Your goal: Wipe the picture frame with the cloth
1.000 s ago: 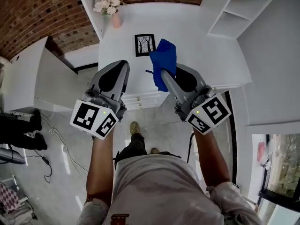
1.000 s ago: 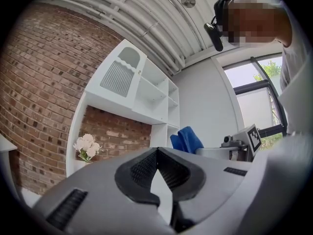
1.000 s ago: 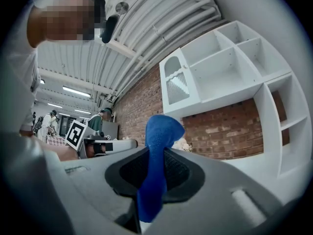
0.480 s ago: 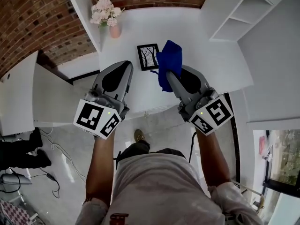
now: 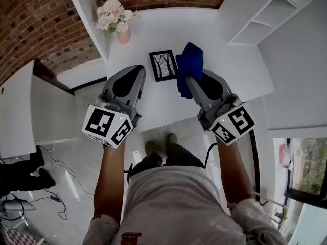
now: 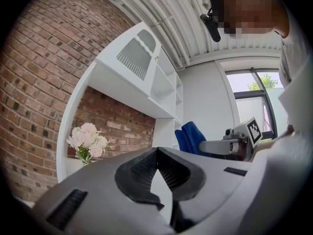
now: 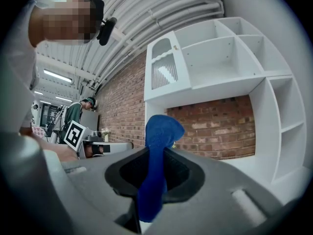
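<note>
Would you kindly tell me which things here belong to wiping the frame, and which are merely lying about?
For the job:
- picture frame on the table
- blue cloth, clamped in the right gripper

Just lying about:
- flowers in a pink vase
- white shelf unit

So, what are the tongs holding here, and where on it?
The right tongs pinch the blue cloth near one end; the left tongs are shut, empty.

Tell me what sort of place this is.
Likely a mock home corner inside a studio: a white desk with white open shelving, a red brick wall, and a pink vase of pale flowers.
</note>
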`<state>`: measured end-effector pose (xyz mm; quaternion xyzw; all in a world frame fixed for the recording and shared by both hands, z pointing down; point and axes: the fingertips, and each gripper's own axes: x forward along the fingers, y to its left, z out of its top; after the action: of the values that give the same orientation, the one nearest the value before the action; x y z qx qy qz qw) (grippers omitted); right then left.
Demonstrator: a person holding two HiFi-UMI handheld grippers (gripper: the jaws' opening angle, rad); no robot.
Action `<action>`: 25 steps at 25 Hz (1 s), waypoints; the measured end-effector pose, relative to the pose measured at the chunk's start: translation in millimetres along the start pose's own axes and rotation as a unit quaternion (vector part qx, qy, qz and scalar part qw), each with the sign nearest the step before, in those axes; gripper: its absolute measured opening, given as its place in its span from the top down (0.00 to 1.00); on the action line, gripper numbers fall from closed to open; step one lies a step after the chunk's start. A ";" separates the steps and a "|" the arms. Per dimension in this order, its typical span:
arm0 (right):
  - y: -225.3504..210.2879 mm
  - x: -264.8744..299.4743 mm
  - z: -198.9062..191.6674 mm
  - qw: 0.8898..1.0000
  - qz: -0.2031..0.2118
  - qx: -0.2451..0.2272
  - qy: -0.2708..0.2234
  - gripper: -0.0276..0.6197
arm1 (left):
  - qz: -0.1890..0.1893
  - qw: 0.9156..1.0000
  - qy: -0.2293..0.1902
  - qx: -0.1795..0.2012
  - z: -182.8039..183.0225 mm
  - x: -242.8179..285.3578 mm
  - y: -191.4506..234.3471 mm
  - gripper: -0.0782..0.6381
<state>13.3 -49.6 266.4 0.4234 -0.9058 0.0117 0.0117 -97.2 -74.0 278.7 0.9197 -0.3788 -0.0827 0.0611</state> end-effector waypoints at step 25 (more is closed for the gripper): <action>-91.7 55.8 -27.7 0.997 0.078 0.024 0.012 0.85 | 0.117 0.988 0.104 -0.016 -64.4 78.3 57.7 0.89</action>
<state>48.2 -150.3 296.9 0.3519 -0.9351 0.0395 0.0117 -69.3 -166.9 343.6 0.8715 -0.4742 0.0148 0.1240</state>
